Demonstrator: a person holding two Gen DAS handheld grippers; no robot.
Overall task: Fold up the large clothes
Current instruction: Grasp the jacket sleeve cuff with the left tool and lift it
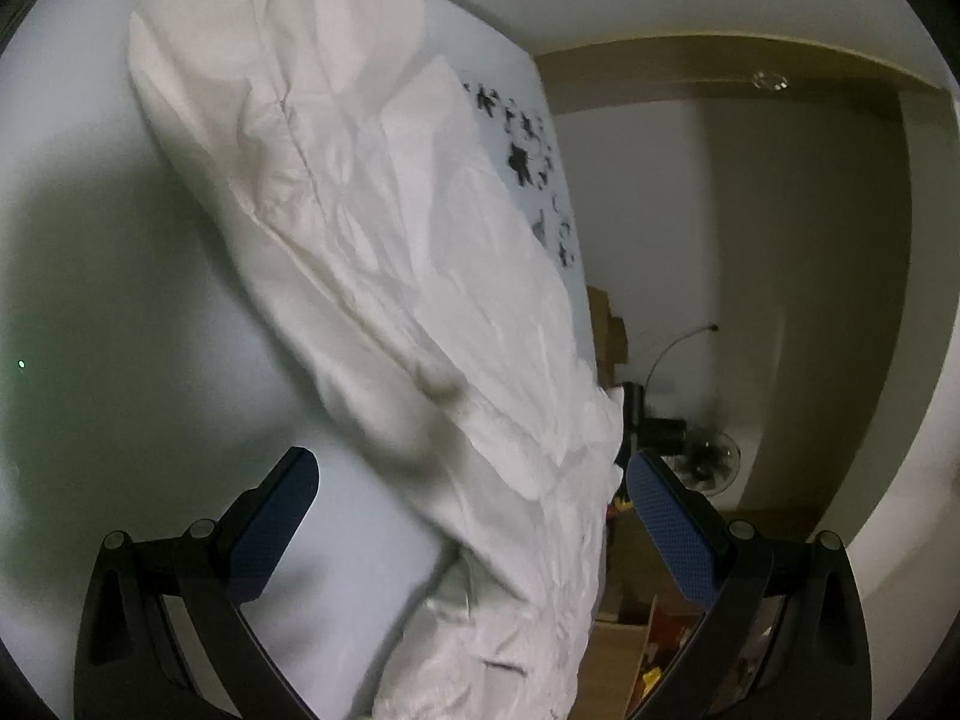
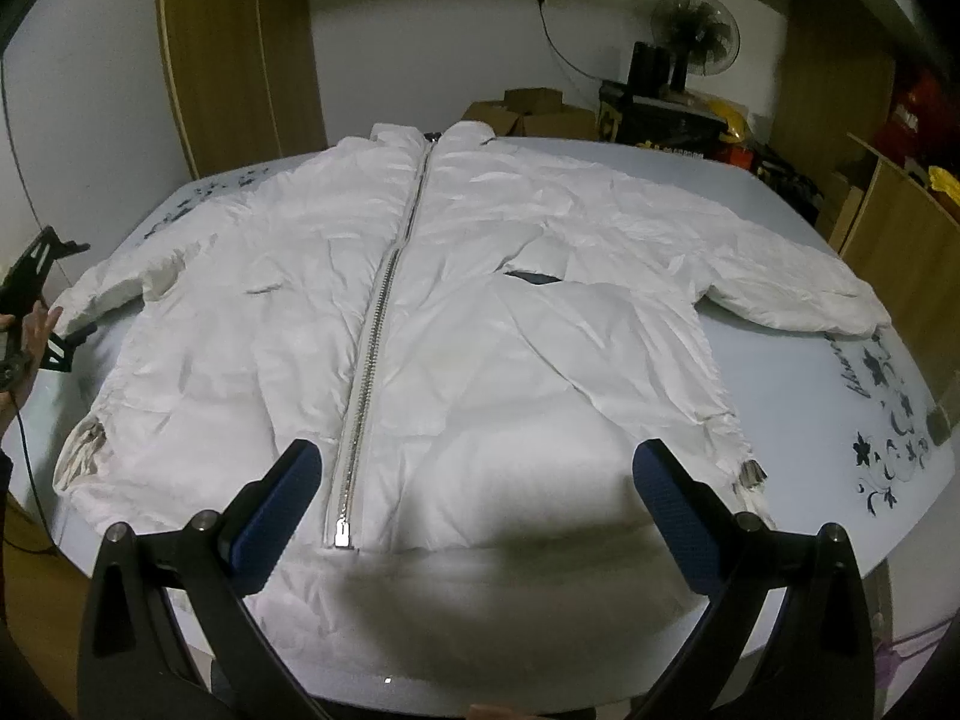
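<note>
White zipped jacket (image 2: 456,324) spread flat across pale bench (image 2: 840,396) with black floral print, both grippers spread wide, left gripper (image 1: 471,474) over a sleeve, right gripper (image 2: 477,474) above hem, fan (image 2: 696,30), cardboard boxes (image 2: 528,111), wooden door (image 2: 234,48) behind.

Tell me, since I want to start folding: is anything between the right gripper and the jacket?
Nothing visible. The right gripper hangs open right over the hem of the white jacket, which lies flat and zipped on the table.
</note>
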